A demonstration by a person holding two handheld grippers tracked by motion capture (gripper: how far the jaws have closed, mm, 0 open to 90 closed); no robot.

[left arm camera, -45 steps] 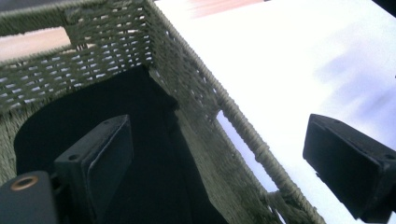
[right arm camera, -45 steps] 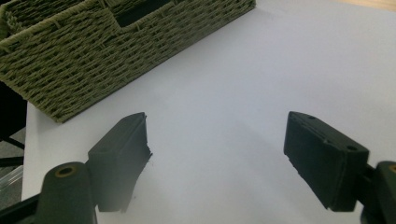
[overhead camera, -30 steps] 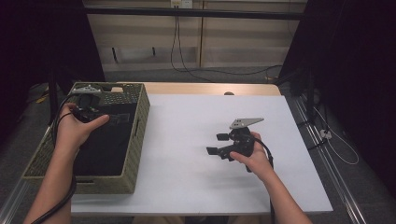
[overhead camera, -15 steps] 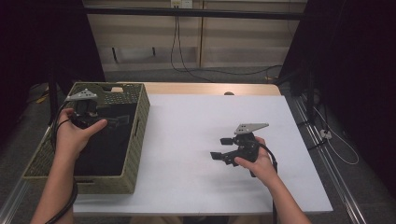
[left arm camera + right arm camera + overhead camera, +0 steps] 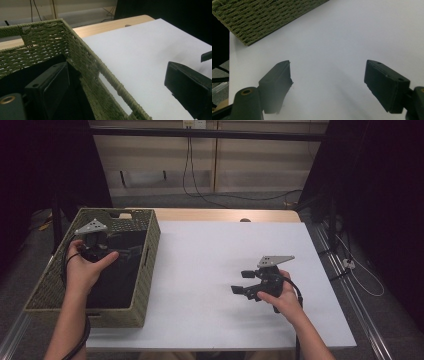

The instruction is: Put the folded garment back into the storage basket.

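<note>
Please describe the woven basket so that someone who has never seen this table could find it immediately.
Look at the white table from above and go to its left edge. There stands a rectangular basket of olive-green woven fibre, with a dark inside and a handle slot cut into its far wall; the left tongs hang over it. It is the one woven, coloured thing there; the surface beside it is plain white.

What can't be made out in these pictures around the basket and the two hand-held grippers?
- Basket contents: high view, the inside is too dark to read.
- Left hand-held gripper tips: high view, lost against that dark inside; the left gripper view shows its jaws straddling the basket's side wall.
- Basket's far side: right gripper view, cut off by the top edge.
</note>
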